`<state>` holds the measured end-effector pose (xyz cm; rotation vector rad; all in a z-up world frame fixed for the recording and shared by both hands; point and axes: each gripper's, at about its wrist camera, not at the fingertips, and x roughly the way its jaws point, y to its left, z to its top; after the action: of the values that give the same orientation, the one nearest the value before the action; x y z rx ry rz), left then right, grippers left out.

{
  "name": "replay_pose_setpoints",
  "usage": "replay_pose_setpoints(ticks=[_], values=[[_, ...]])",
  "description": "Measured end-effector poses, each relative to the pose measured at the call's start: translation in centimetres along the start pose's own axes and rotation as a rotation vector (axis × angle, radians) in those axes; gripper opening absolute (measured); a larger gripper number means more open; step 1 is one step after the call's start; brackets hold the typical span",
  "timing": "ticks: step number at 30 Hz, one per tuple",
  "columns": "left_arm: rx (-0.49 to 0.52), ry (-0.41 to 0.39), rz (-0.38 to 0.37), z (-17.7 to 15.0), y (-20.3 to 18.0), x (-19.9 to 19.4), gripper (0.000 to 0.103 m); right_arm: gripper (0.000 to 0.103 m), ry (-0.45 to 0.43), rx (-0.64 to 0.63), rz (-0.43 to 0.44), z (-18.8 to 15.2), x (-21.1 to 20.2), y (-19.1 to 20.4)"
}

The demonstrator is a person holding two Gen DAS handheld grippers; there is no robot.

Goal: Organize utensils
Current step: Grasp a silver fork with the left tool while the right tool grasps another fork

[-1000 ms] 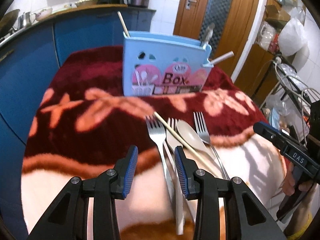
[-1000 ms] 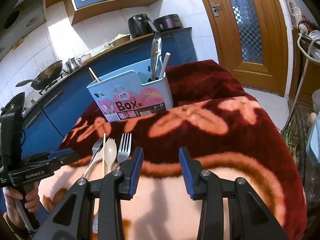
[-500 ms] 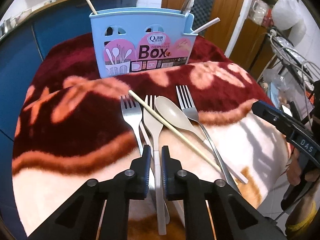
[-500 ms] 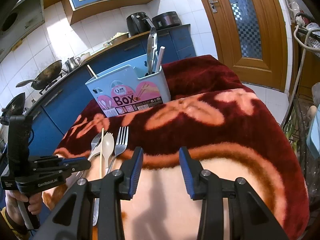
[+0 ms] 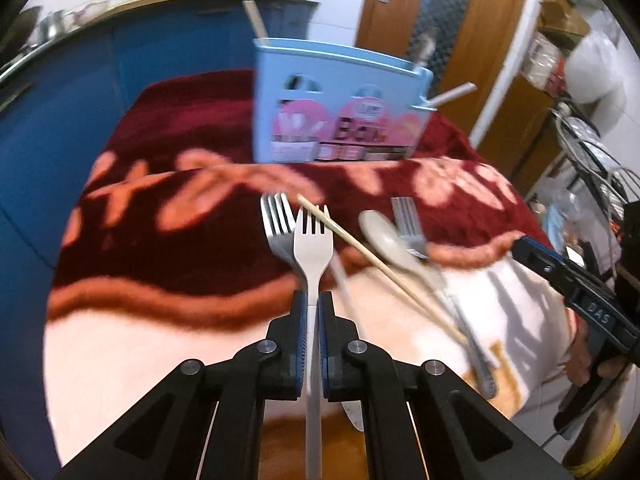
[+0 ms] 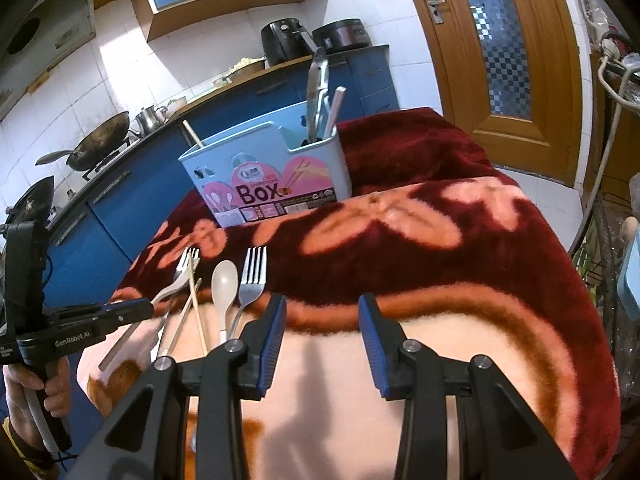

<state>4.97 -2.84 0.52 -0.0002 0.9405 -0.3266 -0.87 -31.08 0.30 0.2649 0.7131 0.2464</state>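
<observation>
My left gripper [image 5: 312,300] is shut on the handle of a cream plastic fork [image 5: 313,240] and holds it lifted above the blanket, tines pointing away. Below it lie a metal fork [image 5: 276,226], a wooden chopstick [image 5: 376,264], a beige spoon [image 5: 382,238] and a second metal fork [image 5: 408,222]. The light blue utensil box [image 5: 340,104] stands behind them; it also shows in the right wrist view [image 6: 268,176]. My right gripper [image 6: 322,336] is open and empty over the blanket, right of the spoon [image 6: 224,280] and fork [image 6: 253,276].
A red and peach floral blanket [image 6: 460,280] covers the table. The box holds a knife and sticks [image 6: 320,100]. Blue kitchen cabinets [image 5: 140,60] stand behind and to the left. A wire rack [image 5: 596,160] and a wooden door [image 6: 500,60] are to the right.
My left gripper closed on the cream fork and has lifted it off the blanket. The right gripper has stayed open and nearly still.
</observation>
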Motion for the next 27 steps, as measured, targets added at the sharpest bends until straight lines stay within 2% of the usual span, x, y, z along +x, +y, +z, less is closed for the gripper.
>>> replay_pose_setpoints(ticks=[7, 12, 22, 23, 25, 27], values=[[-0.068, 0.048, 0.009, -1.5, 2.7, 0.5, 0.006, 0.041, 0.044, -0.035, 0.007, 0.1, 0.9, 1.6], [-0.08, 0.096, -0.027, -1.4, 3.2, 1.2, 0.007, 0.041, 0.092, -0.069, 0.015, 0.4, 1.5, 2.8], [-0.056, 0.187, -0.053, 0.3, 3.6, 2.4, 0.008, 0.04, 0.329, -0.109, 0.047, 1.8, 5.0, 5.1], [-0.05, 0.191, -0.053, 0.4, 3.7, 2.4, 0.008, 0.039, 0.367, -0.098, 0.058, 2.0, 5.6, 5.2], [-0.037, 0.201, -0.05, 0.7, 3.7, 2.5, 0.008, 0.029, 0.423, -0.078, 0.076, 2.2, 6.6, 5.2], [-0.032, 0.209, -0.056, 0.9, 3.8, 2.7, 0.008, 0.025, 0.459, -0.063, 0.071, 2.3, 7.4, 5.2]])
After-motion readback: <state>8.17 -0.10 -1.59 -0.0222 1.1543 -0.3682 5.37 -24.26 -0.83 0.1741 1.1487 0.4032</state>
